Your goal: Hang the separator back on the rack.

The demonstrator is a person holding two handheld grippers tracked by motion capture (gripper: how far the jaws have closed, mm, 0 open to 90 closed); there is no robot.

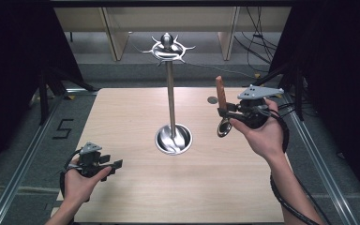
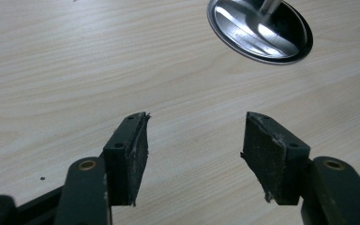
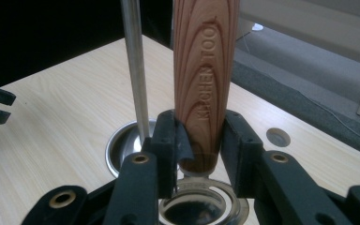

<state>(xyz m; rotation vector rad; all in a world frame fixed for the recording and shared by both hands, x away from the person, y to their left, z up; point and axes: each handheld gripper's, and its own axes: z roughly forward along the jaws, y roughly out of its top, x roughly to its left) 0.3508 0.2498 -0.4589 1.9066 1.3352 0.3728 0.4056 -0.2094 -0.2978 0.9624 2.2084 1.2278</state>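
Observation:
A steel utensil stand rises from a round dish base (image 1: 173, 139) (image 2: 260, 29) (image 3: 124, 150) at the table's middle. Its thin pole (image 1: 170, 96) (image 3: 135, 65) ends in a hooked crown (image 1: 168, 48). My right gripper (image 1: 223, 112) (image 3: 200, 140) is held above the table, right of the pole, shut on a kitchen tool. The tool's wooden handle (image 1: 221, 92) (image 3: 205, 70), stamped "KITCHEN TOOL", points upward, and its metal ring end (image 1: 224, 128) (image 3: 199, 206) hangs below the jaws. My left gripper (image 1: 115, 165) (image 2: 194, 150) is low at the near left, open over bare wood, nothing between its pads.
The wooden table (image 1: 136, 117) has a small round hole (image 1: 212, 100) (image 3: 278, 137) near its far right. Metal rails (image 1: 26, 154) run along both sides. Dark curtains flank the scene; cables (image 1: 258, 42) lie on the floor behind.

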